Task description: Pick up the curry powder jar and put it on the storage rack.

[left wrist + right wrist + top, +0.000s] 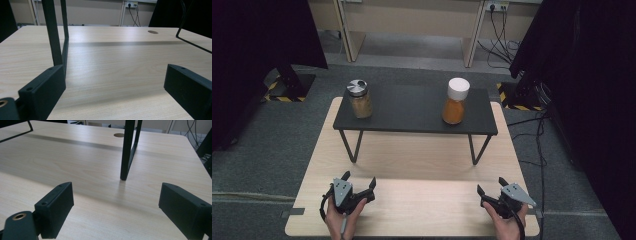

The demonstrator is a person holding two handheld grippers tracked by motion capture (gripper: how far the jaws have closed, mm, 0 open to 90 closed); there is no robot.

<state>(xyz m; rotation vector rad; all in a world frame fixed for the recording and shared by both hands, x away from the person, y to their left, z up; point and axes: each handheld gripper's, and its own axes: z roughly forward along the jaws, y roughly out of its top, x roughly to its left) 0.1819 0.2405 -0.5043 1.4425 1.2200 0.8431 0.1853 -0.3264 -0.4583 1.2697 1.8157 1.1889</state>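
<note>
On a small black shelf (412, 107) stand two jars: a glass jar with a silver lid (359, 98) at its left end and an orange-filled jar with a white cap (455, 101) at its right end. My left gripper (359, 179) rests low over the wooden table's near left part, open, with nothing between its jaws (115, 82). My right gripper (492, 186) sits over the near right part, also open and empty (116, 202). Both are well short of the shelf and its jars.
The light wooden table (412, 160) carries the shelf on thin black legs (53, 37) (128, 147). A round cable hole (152, 32) lies in the tabletop behind the shelf. Black curtains flank both sides, and cables trail on the floor at the right.
</note>
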